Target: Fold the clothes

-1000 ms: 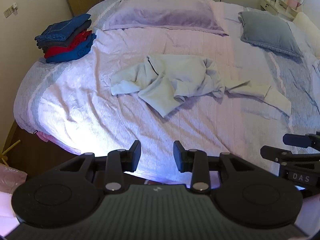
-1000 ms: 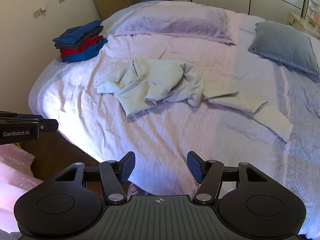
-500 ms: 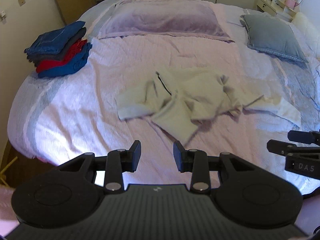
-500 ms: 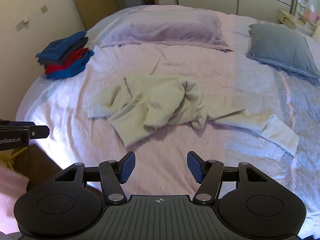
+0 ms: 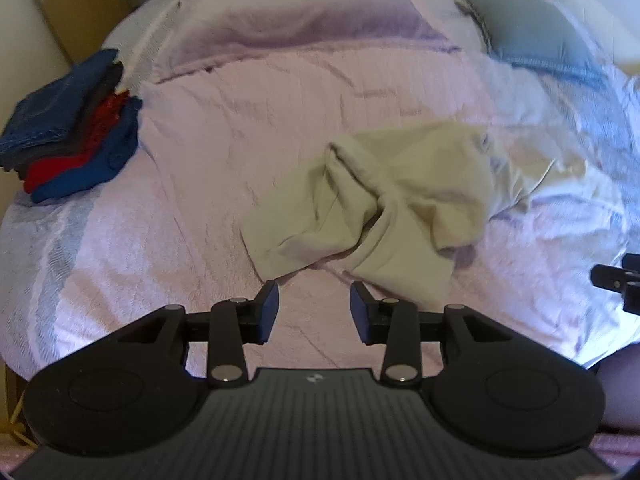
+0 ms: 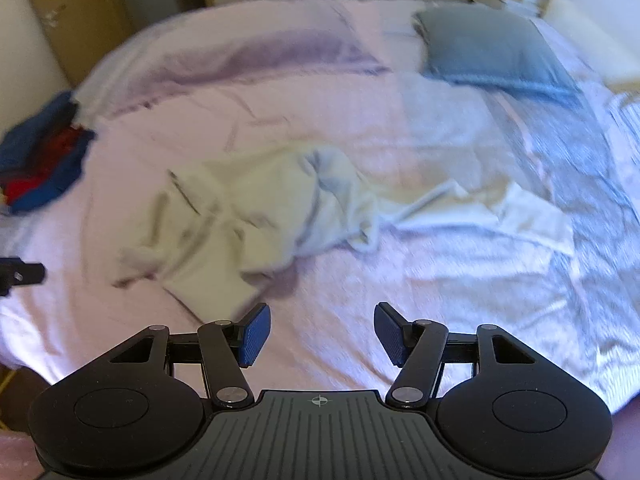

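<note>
A crumpled pale cream long-sleeved garment (image 5: 384, 200) lies in the middle of the pink bedspread (image 5: 192, 208); one sleeve trails to the right in the right wrist view (image 6: 500, 216). My left gripper (image 5: 314, 310) is open and empty, just short of the garment's near edge. My right gripper (image 6: 320, 334) is open and empty over bare bedspread, the garment (image 6: 240, 216) ahead to its left. Both views are motion-blurred.
A stack of folded blue, grey and red clothes (image 5: 68, 140) sits at the bed's left edge. A lilac pillow (image 5: 288, 20) and a grey-blue pillow (image 6: 488, 52) lie at the head. Wardrobe doors stand behind.
Both grippers have moved forward over the bed toward the garment, which now looks larger and closer. Jaws stay open.
</note>
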### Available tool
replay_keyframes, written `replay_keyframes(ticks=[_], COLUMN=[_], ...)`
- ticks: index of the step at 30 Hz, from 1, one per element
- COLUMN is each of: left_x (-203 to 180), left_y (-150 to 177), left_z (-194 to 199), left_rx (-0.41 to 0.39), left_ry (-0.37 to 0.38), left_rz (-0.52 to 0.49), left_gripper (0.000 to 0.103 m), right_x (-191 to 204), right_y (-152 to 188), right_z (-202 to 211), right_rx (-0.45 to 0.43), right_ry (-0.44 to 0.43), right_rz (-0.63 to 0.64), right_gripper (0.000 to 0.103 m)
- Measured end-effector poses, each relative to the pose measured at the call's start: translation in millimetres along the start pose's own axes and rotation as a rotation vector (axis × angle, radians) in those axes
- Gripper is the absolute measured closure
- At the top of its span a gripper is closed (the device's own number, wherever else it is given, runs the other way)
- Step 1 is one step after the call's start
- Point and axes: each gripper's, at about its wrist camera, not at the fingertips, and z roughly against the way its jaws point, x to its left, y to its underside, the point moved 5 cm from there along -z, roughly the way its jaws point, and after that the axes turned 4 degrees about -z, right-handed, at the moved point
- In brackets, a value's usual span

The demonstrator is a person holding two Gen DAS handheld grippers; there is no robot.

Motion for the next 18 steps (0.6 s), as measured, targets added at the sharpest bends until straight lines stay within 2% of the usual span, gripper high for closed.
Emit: replay_keyframes(ticks=[5, 9, 18], left_x=[8.5, 6.0, -13.7], left_y=[8.9, 14.1, 3.5], left_z=[-44.4, -81.3, -141.1], left_rx=[0.034, 0.032, -0.041], left_ry=[0.023, 0.030, 0.058], left_rz=[-0.030, -0.081, -0.168], left_gripper=[0.066, 0.065, 0.059], right_x=[-10.3, -22.8, -35.4], right_y=[19.8, 23.0, 9.2], right_z=[-36.1, -70.1, -148.2], right_rx=[0.041, 0.035, -0.028], right_ry=[0.086, 0.135, 0.157], right_rz=[0.047, 0.117, 0.371], right_gripper=[0.042, 0.042, 0.042])
